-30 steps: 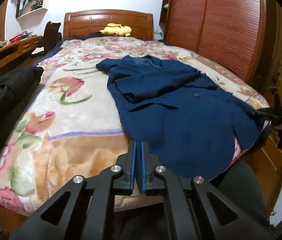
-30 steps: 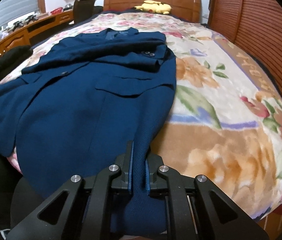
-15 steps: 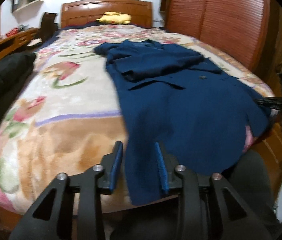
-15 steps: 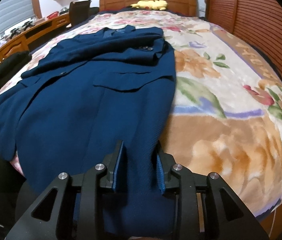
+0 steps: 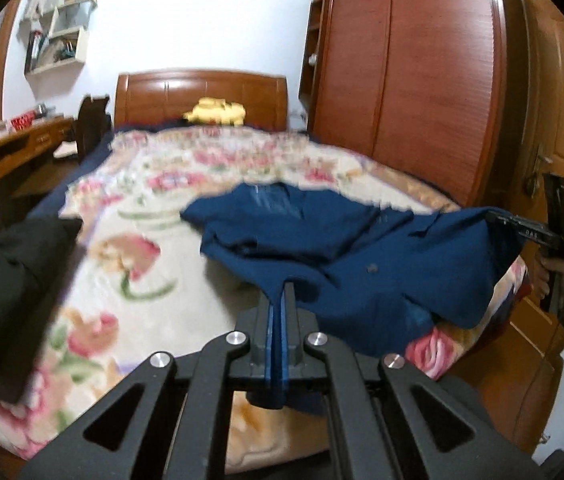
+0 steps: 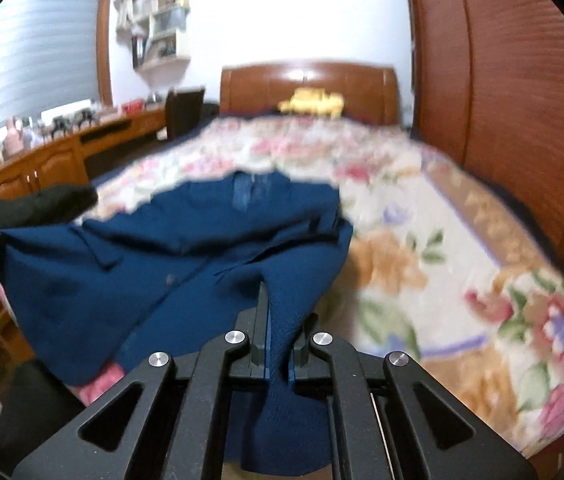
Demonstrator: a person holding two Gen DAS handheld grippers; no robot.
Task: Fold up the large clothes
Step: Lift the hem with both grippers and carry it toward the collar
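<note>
Both tongs are pinching the hem of the blue jacket [image 5: 362,264], the left tongs [image 5: 280,320] at one bottom corner and the right tongs [image 6: 278,332] at the other (its collar lies ahead on the bed [image 6: 462,240]), likely to fold it.

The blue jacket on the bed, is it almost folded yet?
Not yet, it is only partway. Done: the sleeves look folded in over the jacket's chest. In hand: the left gripper and the right gripper have just closed, each on a corner of the bottom hem, and the hem is raised off the bed. Left: bringing the hem up toward the collar, then smoothing the pile.
</note>
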